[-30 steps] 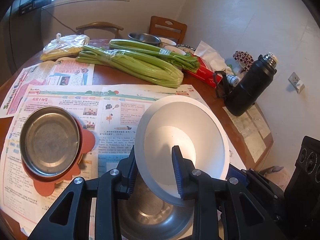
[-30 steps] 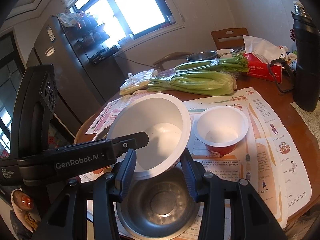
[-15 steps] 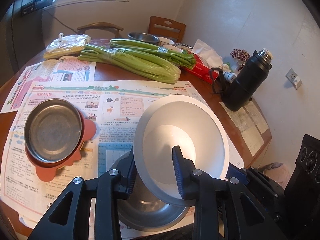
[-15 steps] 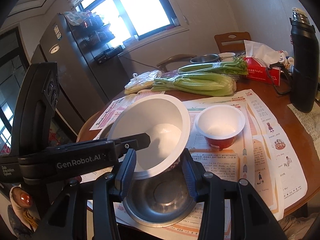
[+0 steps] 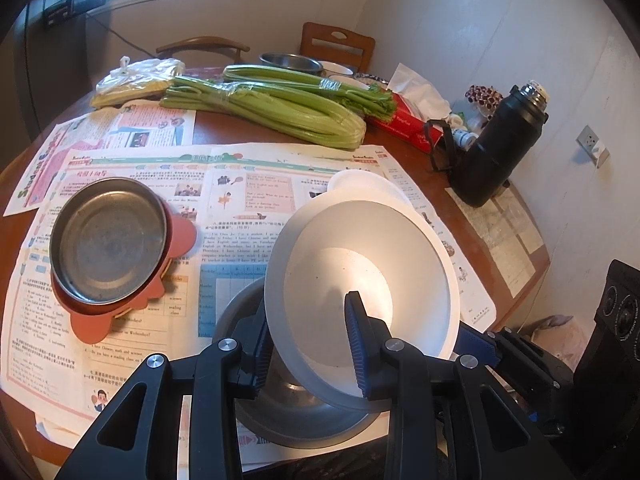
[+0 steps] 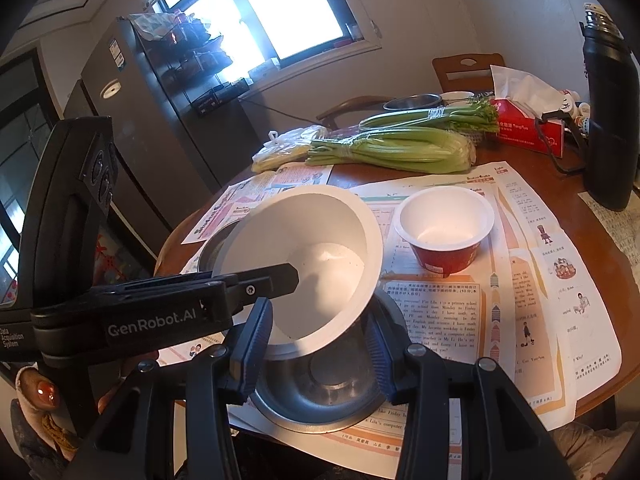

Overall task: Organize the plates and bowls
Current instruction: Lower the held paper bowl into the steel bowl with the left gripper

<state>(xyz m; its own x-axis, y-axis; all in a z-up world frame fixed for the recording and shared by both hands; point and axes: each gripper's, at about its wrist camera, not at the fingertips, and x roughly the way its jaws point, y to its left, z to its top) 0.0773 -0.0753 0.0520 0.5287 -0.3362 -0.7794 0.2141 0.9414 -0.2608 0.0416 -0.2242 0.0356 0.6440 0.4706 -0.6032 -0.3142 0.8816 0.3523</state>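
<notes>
Over steel bowl, both claws angled down, left claw & right claw clamped on tilted white bowl.

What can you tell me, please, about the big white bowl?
The big white bowl is plain, matte and empty, with a wide flat rim. It is tilted, above a steel bowl on the newspaper. The left gripper pinches its near rim, one finger inside; the right gripper clamps it from the other side.

Counted on the table were two white bowls, two steel bowls, one steel plate, two celery bundles, one black flask
</notes>
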